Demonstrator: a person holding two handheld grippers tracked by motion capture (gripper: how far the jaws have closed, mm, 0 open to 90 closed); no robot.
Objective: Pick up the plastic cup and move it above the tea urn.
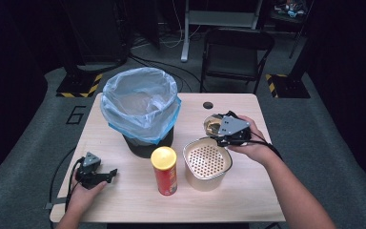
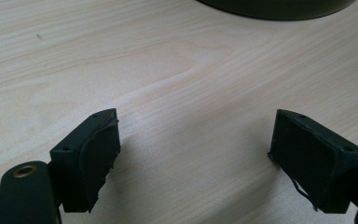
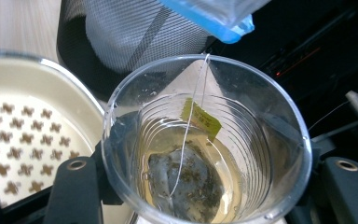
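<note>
STEP: likely straining tea | right gripper clamped on cup, at strainer's 1 o'clock | left gripper spread, idle, 8 o'clock | NEXT: tip cup over strainer, steadily.

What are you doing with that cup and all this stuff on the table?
A person holds a gripper in each hand. The right gripper clamps a clear plastic cup with tea and a tea bag inside, beside the strainer pot. The left gripper rests open on the table, holding nothing.
</note>
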